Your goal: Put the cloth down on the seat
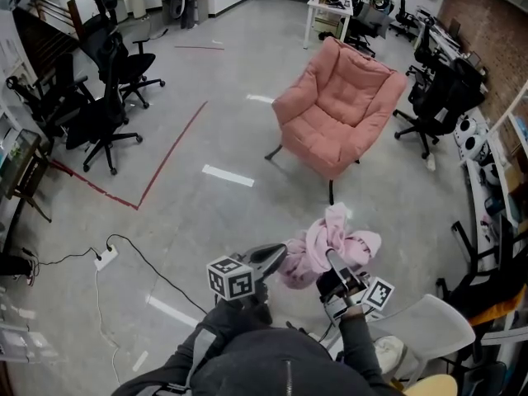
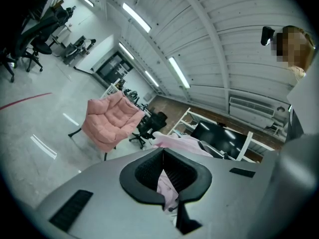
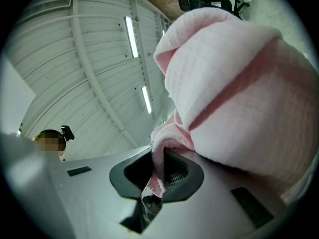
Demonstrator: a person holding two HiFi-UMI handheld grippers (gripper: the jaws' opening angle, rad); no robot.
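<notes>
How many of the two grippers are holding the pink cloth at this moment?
2. The left gripper is shut on the left edge of the cloth. The right gripper is shut on a fold at its underside. None is hidden.

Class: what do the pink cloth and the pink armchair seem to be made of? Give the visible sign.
Cloth: probably soft matte cotton; fine waffle-grid weave shows. Armchair: likely padded matte fabric; tufted, puffy cushions on thin dark legs, perhaps metal.

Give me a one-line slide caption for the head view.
Left tongs and right tongs grip a bunched pink cloth; pink armchair stands ahead.
</notes>
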